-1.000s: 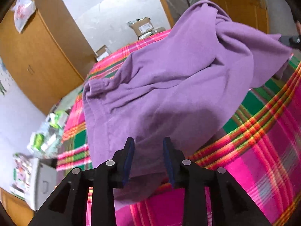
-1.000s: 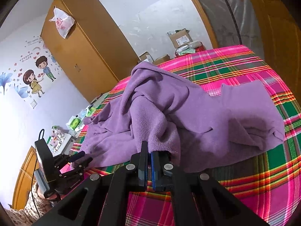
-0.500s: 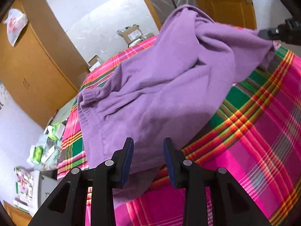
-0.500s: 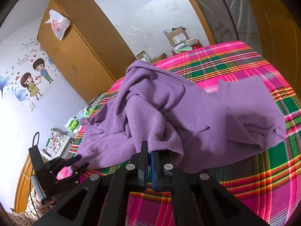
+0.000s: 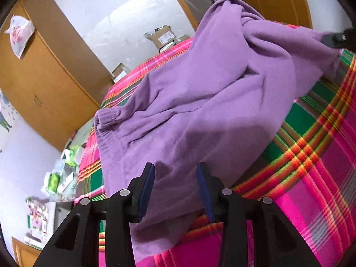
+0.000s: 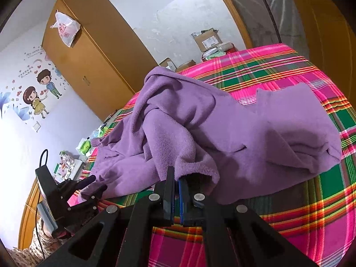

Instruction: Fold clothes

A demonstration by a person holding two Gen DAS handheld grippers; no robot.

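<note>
Garment: purple fleece pullover with ribbed hem (image 5: pixel 200 102), spread in a rumpled heap on the pink, green and yellow plaid bed cover (image 5: pixel 316 178).
Place from left gripper (image 5: pixel 175 184): directly ahead and partly under it; near corner of the fleece runs between the two blue pads, which stand apart and do not press on it.
Left gripper state: open, straddling the cloth edge, not yet pinching.
Place from right gripper (image 6: pixel 175 191): just ahead and above; a raised fold of fleece drapes onto the fingertips.
Right gripper state: closed on that fold, pads together with fleece caught between them.
Long axis: from the ribbed hem far left of the left gripper, across to the right gripper at the far right edge of the left wrist view.
Nearer hand for the loose corner: left, already over it.
Deciding relation: cloth edge inside the left gripper's gap, so a squeeze alone would likely catch it.
Look of the fabric: thick, soft, matte; deep creases; one sleeve lying flat far right of the right gripper.
Fold progress: judged early, nothing squared yet.
</note>
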